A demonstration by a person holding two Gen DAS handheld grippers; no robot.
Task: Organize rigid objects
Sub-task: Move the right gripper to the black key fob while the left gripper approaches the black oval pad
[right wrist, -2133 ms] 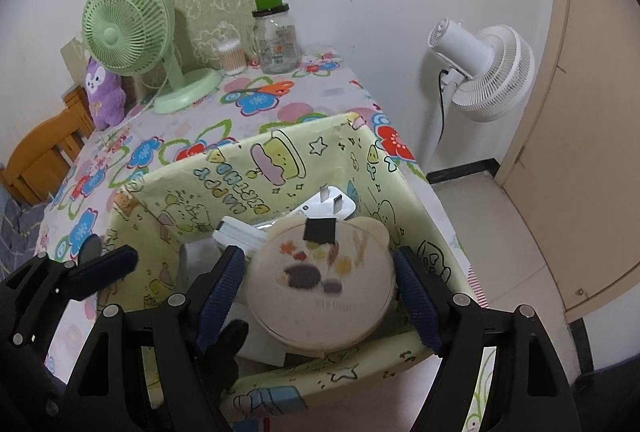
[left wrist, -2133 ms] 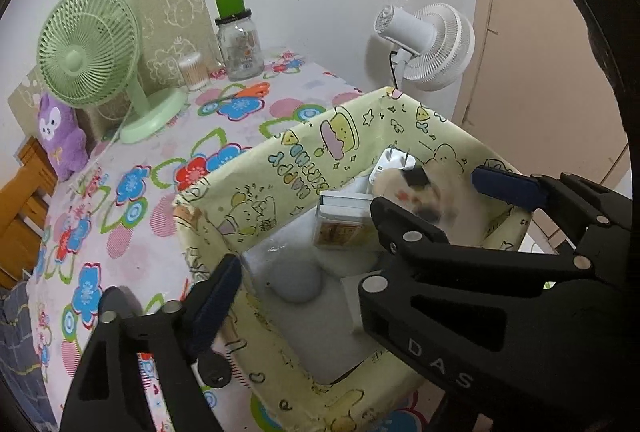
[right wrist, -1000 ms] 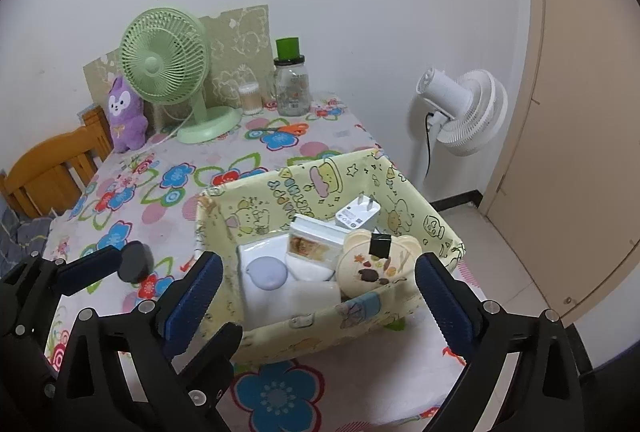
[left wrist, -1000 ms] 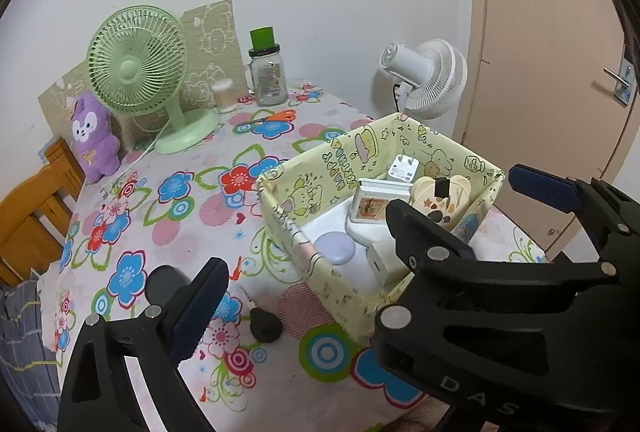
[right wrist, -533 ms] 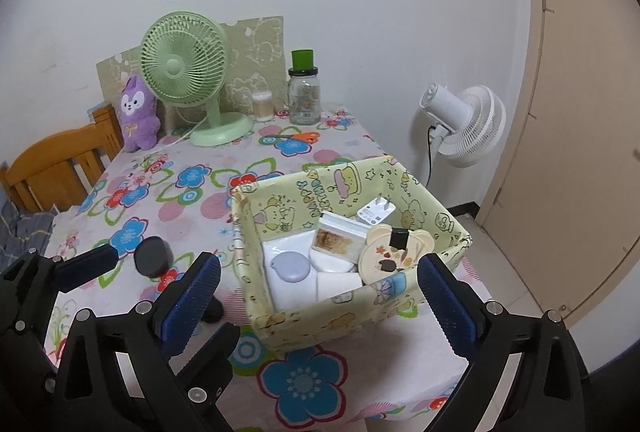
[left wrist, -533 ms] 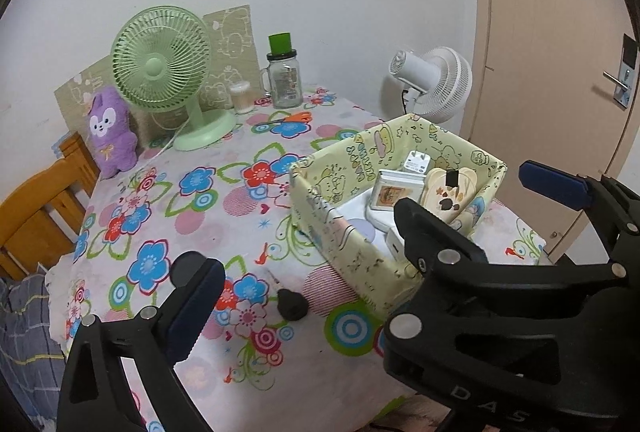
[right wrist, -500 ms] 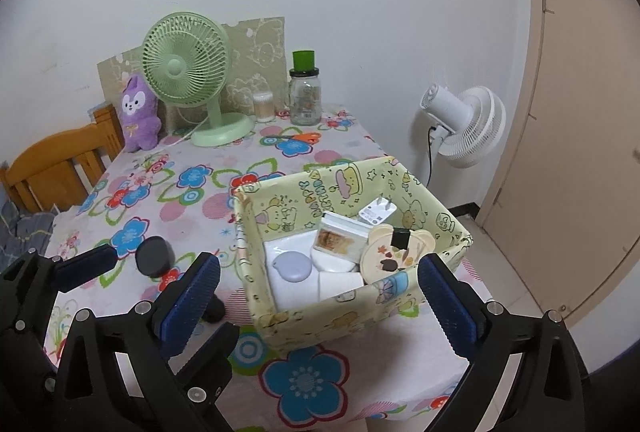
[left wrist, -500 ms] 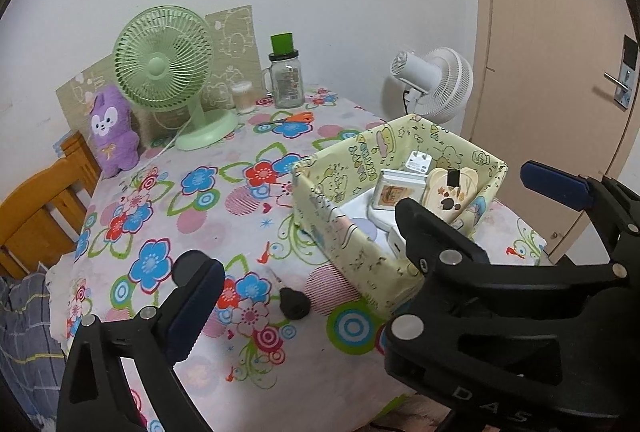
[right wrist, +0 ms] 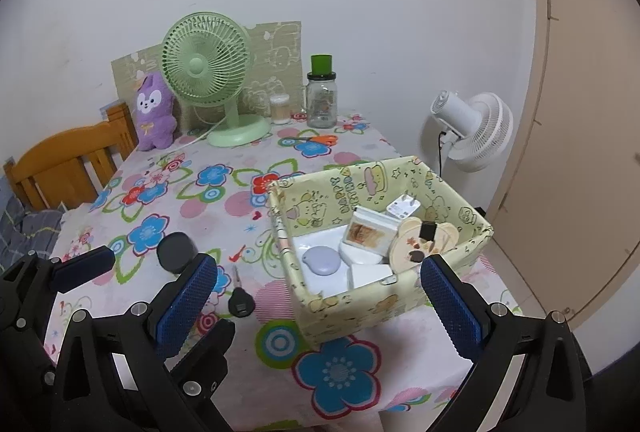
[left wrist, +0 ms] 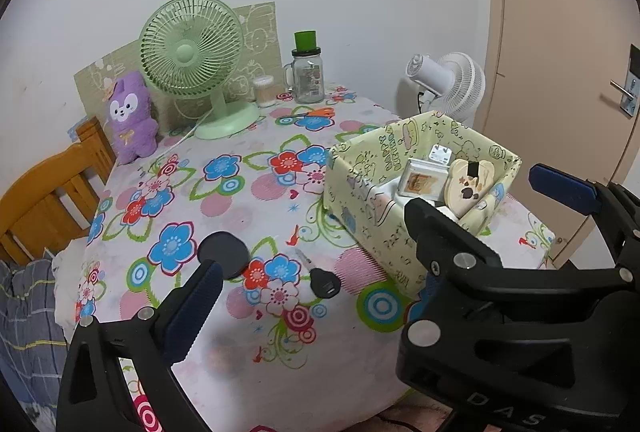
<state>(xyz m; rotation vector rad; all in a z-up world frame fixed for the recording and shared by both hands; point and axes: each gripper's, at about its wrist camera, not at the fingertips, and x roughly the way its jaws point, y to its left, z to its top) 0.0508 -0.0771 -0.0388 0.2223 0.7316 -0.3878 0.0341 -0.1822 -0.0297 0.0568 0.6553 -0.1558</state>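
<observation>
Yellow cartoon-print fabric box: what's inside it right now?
Inside the yellow cartoon-print fabric box: a lavender rounded gadget, a white plug adapter, a white framed picture card, a beige bear-shaped disc and white blocks. Anything beneath them is covered.

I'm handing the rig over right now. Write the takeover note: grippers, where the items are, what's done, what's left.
Left gripper: open, holding nothing.
Right gripper: open, holding nothing.
Yellow fabric box on the table: holds the round bear-eared case, small tin, white charger, lilac pebble-shaped item and white pieces.
Left out on the tablecloth: black key and black round cap, both left of the box.
Probably next: box those two.
</observation>
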